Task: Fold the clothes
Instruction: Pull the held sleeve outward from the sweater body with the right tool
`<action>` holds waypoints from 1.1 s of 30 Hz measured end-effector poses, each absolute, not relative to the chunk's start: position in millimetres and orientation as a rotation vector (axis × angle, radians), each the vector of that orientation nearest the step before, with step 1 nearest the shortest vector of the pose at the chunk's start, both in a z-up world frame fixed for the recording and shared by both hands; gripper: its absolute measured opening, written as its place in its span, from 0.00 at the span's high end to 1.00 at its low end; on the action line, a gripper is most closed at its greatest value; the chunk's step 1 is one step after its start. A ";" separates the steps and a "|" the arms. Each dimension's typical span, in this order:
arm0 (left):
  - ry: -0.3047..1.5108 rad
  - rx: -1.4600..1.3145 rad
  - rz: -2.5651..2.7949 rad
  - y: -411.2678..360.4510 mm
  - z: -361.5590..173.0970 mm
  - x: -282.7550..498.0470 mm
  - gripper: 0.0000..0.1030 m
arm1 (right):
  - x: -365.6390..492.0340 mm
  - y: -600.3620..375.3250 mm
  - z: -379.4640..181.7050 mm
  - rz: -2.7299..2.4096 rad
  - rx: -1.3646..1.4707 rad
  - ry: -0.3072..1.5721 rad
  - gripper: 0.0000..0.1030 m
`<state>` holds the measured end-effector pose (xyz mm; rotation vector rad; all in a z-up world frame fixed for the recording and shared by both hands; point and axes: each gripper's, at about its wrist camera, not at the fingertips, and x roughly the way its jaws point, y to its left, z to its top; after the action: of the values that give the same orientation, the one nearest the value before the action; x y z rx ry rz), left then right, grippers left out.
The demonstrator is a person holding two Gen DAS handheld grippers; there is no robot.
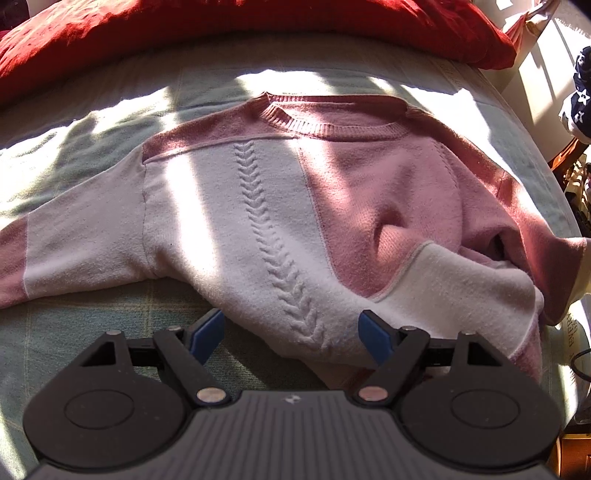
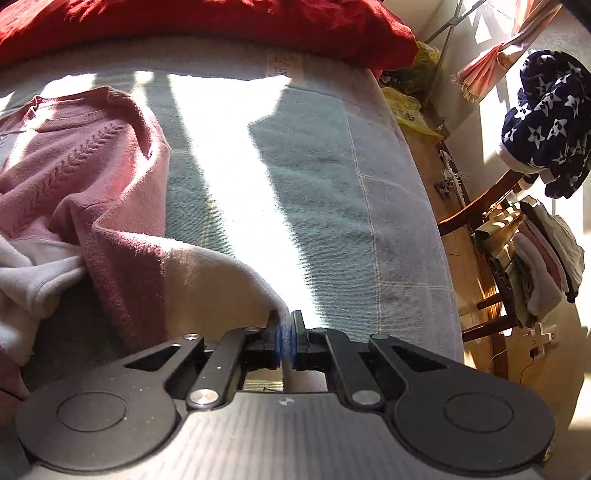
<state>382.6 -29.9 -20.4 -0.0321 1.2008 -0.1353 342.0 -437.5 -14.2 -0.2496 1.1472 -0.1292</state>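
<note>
Pale green blanket (image 2: 325, 192) covers the bed, sunlit in stripes, red pillow (image 1: 221, 33) at its head. Left gripper (image 1: 293, 338) released over the sweater (image 1: 258, 206); right gripper (image 2: 285, 339) clenched on its sleeve (image 2: 221, 280).

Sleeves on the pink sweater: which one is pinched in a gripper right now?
The sleeve by the right gripper, shut on its pale fabric edge. The other sleeve lies flat, untouched; the left gripper stands open at the hem.

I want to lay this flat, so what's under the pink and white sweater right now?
The sweater lies on a pale green blanket that shows all around it. Whatever sits directly beneath the sweater's body is covered and can't be seen.
</note>
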 end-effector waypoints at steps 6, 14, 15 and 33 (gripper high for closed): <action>1.176 -0.015 -0.100 -54.8 -14.3 398.4 0.23 | 374.5 -484.2 -21.3 -0.148 -0.306 1.121 0.95; 1.146 0.037 -0.107 -90.3 -5.9 420.4 0.23 | 421.6 -542.8 -34.5 -0.188 -0.316 1.091 0.95; 1.146 0.046 -0.109 -94.5 -5.7 422.8 0.23 | 426.4 -547.5 -35.1 -0.193 -0.323 1.088 0.95; 1.156 0.069 -0.146 -116.7 -16.3 445.5 0.23 | 512.3 -605.3 -92.9 -0.235 -0.315 1.208 0.89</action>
<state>445.5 -116.7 -16.3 0.0687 1.1556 -0.1462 512.3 -605.3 -92.9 -0.3147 1.2080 -0.2347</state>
